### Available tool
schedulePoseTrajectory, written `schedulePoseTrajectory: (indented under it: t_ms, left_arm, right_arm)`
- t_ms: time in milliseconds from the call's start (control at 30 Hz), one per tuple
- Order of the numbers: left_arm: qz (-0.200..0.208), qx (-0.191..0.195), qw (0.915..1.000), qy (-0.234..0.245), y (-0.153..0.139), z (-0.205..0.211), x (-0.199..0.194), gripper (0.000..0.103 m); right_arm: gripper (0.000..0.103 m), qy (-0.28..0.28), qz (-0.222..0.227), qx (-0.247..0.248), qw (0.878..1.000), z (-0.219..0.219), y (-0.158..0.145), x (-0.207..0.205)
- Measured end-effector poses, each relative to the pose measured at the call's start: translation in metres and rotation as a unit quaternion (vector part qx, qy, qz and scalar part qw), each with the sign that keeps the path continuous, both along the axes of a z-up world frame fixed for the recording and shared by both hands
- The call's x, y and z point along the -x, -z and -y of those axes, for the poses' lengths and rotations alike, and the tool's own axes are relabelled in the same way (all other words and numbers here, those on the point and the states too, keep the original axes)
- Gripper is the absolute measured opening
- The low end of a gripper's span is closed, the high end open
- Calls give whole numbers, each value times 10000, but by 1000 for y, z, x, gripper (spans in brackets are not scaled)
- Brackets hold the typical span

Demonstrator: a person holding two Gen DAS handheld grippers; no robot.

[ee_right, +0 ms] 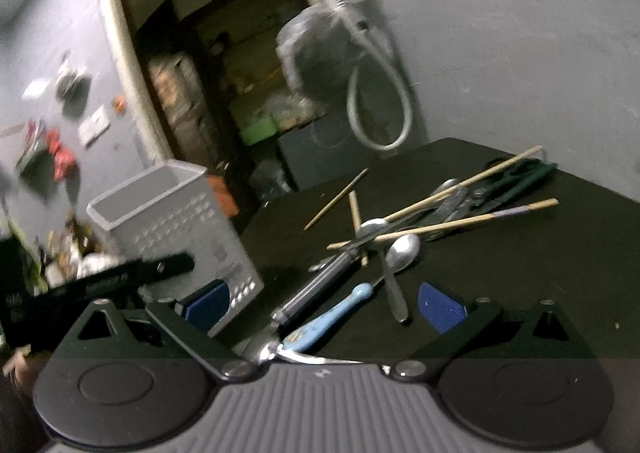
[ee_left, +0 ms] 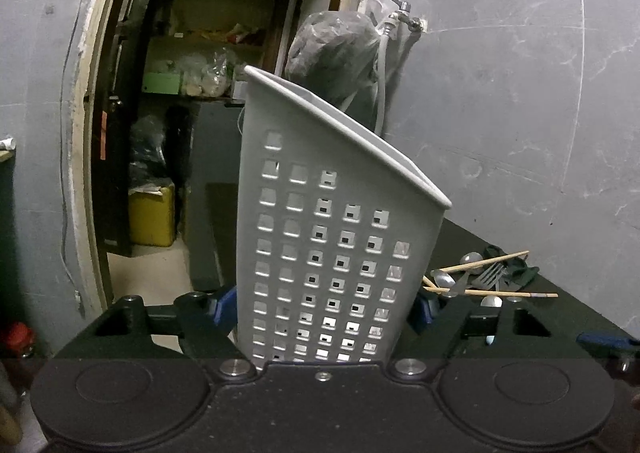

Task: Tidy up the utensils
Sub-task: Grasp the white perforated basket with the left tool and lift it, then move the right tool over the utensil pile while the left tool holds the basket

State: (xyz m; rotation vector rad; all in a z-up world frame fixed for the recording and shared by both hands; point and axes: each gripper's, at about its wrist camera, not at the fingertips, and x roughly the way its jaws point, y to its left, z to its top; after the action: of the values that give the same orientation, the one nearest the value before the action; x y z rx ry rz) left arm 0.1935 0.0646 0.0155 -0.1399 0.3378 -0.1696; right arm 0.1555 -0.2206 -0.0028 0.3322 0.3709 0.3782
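Jaws of left gripper (ee_left: 326, 307) clamp the grey perforated utensil holder (ee_left: 332, 237) on both sides, blue pads (ee_left: 225, 303) against its walls; holder tilts, near the table's left edge w/ a doorway (ee_left: 200, 93) beyond. Right gripper (ee_right: 326, 303) wide, nothing pinched, low over the dark table (ee_right: 520, 273). Btwn its fingers: blue-handled utensil (ee_right: 340, 313), spoon (ee_right: 400, 253). Farther out, chopsticks (ee_right: 460, 221) in a crossed pile mid-table toward the wall. Bare tabletop to the right.
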Motion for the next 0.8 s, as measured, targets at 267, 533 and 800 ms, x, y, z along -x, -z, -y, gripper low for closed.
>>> schedulePoseTrajectory:
  t_ms: [267,533,800]
  left_arm:
    - [13,-35,10000,76,-2,3,11,80]
    - [58,32,9997,224,-1,8,38,80]
    - [178,-2,9998,133,2,21,69,80]
  right_arm:
    - [103,-135,238,1133,9932,-25,-4,17]
    - [103,-86,152,1911,9814,-36,-5,19]
    - [101,-346,422,3513,9347,-62,-2,14]
